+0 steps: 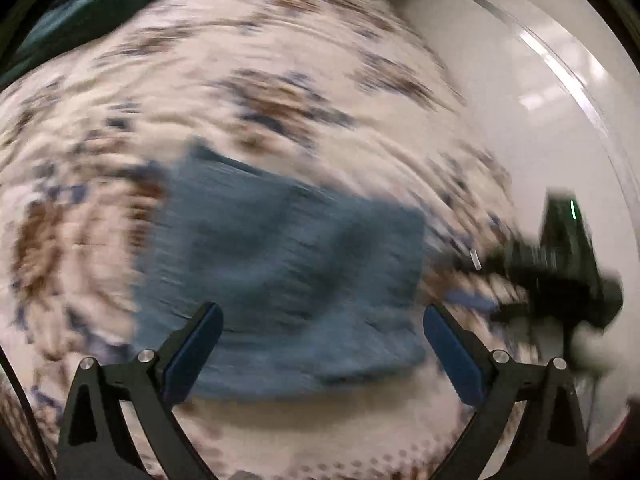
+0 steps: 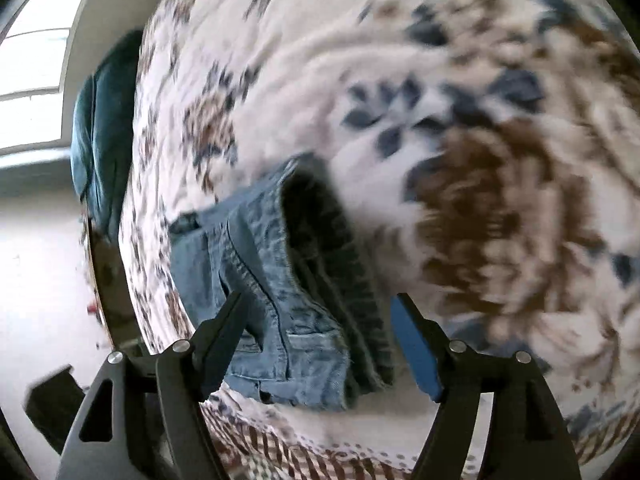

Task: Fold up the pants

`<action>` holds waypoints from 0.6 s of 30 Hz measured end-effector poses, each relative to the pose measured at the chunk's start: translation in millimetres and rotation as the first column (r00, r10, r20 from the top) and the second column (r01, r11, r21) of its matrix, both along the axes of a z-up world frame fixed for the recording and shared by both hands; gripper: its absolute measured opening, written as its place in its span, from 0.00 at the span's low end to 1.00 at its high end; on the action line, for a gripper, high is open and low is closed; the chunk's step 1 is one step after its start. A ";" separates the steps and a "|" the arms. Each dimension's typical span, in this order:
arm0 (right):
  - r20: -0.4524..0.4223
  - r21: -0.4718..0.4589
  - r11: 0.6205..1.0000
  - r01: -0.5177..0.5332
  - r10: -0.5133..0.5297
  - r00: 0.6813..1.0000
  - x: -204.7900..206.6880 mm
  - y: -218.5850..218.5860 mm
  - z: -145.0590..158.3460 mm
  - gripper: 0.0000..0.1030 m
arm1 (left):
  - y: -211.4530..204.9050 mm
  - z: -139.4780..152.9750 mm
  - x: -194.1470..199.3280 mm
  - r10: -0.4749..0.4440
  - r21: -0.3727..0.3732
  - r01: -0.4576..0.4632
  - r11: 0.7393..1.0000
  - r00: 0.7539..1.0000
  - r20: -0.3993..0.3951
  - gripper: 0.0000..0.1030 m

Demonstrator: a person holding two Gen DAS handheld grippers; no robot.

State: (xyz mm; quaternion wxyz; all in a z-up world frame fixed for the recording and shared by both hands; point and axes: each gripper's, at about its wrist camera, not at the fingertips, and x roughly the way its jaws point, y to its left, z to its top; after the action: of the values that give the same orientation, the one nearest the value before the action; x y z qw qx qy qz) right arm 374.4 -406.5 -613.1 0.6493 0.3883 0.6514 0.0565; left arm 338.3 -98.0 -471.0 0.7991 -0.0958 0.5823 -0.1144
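Both claws are spread wide with nothing pinched: the left gripper (image 1: 322, 334) hangs over the near edge of the jeans (image 1: 280, 276), and the right gripper (image 2: 316, 320) straddles their near end. The pants already look folded into a compact stack on the floral bedspread (image 1: 280, 80), near its front edge. Everything's motion-blurred, so I'd slow down, press the top layer flat and square the edges. Farther off there's a teal pillow (image 2: 100, 128).
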 end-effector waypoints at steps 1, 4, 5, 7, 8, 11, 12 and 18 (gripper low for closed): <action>-0.005 0.000 1.000 -0.029 0.029 1.000 6.6 8.2 -7.1 0.74 | 16.4 -2.6 11.7 0.042 0.022 -0.042 0.999 0.999 0.003 0.99; 0.011 -0.047 0.996 -0.082 0.083 0.996 19.1 27.4 -23.0 0.40 | 57.6 -23.2 47.9 0.137 0.069 -0.135 0.988 0.990 -0.025 0.99; 0.007 -0.070 0.993 -0.096 0.096 0.995 21.9 32.7 -26.4 0.21 | 67.1 -30.5 57.9 0.157 0.063 -0.154 0.986 0.987 -0.042 0.99; 0.022 -0.084 0.995 -0.059 0.062 0.998 23.3 33.2 -22.5 0.12 | 86.3 -45.9 81.6 0.198 0.030 -0.196 0.980 0.976 -0.092 0.99; 0.058 -0.113 0.992 -0.049 0.056 0.997 23.5 32.6 -11.7 0.09 | 92.1 -50.0 89.9 0.213 0.009 -0.213 0.977 0.971 -0.112 0.99; 0.116 -0.205 0.979 -0.014 0.039 0.992 16.7 18.6 11.9 0.06 | 104.4 -57.0 112.7 0.241 -0.052 -0.252 0.966 0.958 -0.155 0.99; 0.098 -0.194 0.981 -0.023 0.043 0.994 17.3 14.8 7.2 0.06 | 104.4 -60.2 119.5 0.235 -0.055 -0.247 0.967 0.956 -0.175 0.99; 0.044 -0.143 0.986 -0.091 0.098 0.994 16.8 15.0 -9.8 0.07 | 77.5 -98.8 157.2 0.106 -0.113 -0.147 0.983 0.947 -0.304 0.97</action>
State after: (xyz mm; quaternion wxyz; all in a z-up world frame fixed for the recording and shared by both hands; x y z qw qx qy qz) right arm 391.2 -391.6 -623.0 0.6880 0.3088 0.6548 0.0509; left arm 495.5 -20.6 -569.7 0.7001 -0.2026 0.6793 -0.0860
